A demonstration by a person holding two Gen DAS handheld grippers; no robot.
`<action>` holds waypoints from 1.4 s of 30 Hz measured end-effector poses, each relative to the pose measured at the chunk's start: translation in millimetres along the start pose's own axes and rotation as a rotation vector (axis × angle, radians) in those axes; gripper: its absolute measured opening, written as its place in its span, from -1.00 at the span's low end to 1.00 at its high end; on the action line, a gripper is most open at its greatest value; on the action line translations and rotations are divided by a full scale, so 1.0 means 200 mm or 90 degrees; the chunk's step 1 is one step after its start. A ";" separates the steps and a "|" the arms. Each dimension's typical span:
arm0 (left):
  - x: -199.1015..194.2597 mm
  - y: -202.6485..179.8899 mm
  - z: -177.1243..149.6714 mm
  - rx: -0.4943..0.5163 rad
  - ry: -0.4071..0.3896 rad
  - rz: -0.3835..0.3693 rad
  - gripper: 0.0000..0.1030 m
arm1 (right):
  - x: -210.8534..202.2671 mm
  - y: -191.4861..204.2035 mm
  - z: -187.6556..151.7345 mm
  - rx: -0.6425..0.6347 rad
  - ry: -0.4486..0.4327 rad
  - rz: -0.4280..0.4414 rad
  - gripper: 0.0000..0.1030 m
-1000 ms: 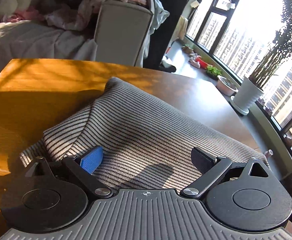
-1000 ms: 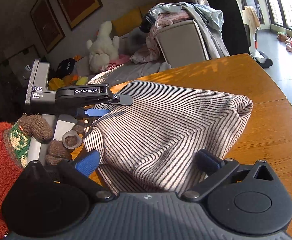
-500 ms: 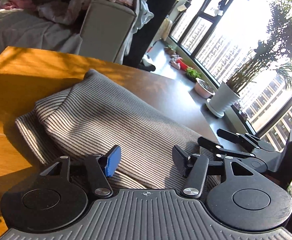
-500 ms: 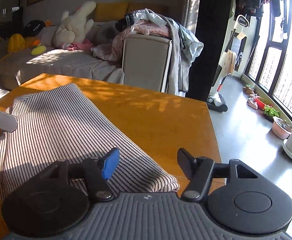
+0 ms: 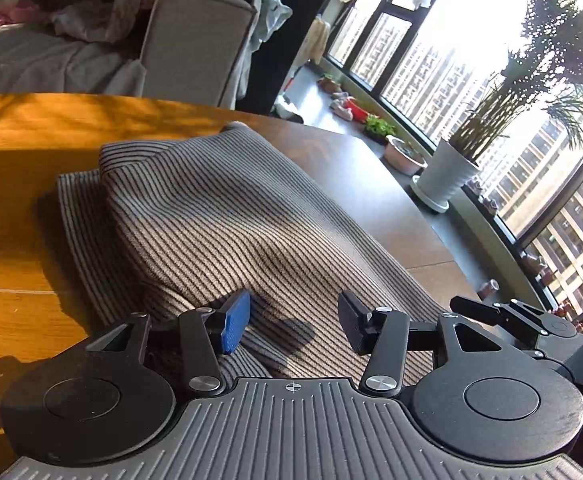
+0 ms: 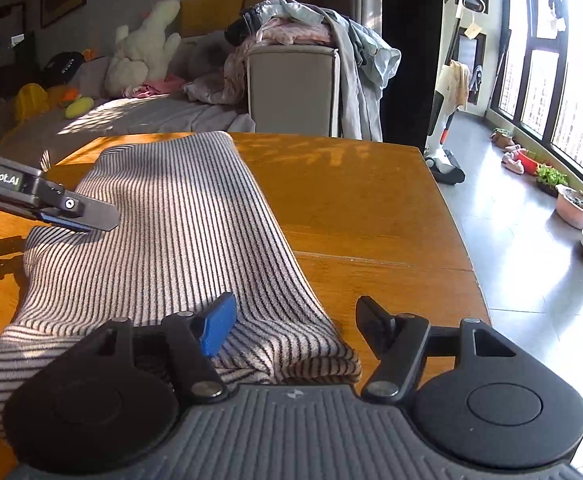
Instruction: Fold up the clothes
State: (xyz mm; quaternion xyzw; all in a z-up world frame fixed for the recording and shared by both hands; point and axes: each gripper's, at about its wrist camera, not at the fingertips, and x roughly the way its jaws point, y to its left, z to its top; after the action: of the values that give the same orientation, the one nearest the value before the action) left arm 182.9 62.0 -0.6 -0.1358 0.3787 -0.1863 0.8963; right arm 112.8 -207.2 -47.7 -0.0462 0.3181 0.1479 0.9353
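Two tongs, left tongs [image 5: 293, 322] and right tongs [image 6: 293, 326], hover wide apart, gripping nothing, over a folded striped garment [image 6: 179, 240] on the wooden bench [image 6: 363, 208].

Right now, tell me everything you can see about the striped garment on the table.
The striped knit garment is a soft, ribbed-looking fabric in pale grey-white with thin dark stripes. It lies on the orange-brown wooden table, folded into a long, thick band with a lower layer showing along one edge. Sun and shadow fall across it. The left gripper and right gripper are both open over its near end, neither clamping it; one blue-padded finger of each sits right at the cloth.
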 end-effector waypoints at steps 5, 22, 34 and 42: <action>0.01 0.03 0.02 0.000 -0.010 0.001 0.06 | -0.08 0.12 -0.07 -0.014 0.002 0.045 0.32; -0.11 0.00 -0.07 0.020 -0.013 0.013 0.42 | -0.05 0.03 -0.05 0.065 0.035 0.063 1.00; -0.06 0.02 -0.08 0.018 -0.017 -0.011 0.53 | -0.11 0.02 -0.03 0.067 0.013 0.042 1.00; -0.04 0.02 -0.07 0.018 -0.022 -0.015 0.52 | -0.22 0.20 0.02 -0.025 -0.045 0.062 0.67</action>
State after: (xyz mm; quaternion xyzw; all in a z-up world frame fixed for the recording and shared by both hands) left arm 168.6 67.6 -5.7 -0.1310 0.3589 -0.1999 0.9022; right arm 69.7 -179.5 -17.0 -0.0435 0.2842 0.2010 0.9364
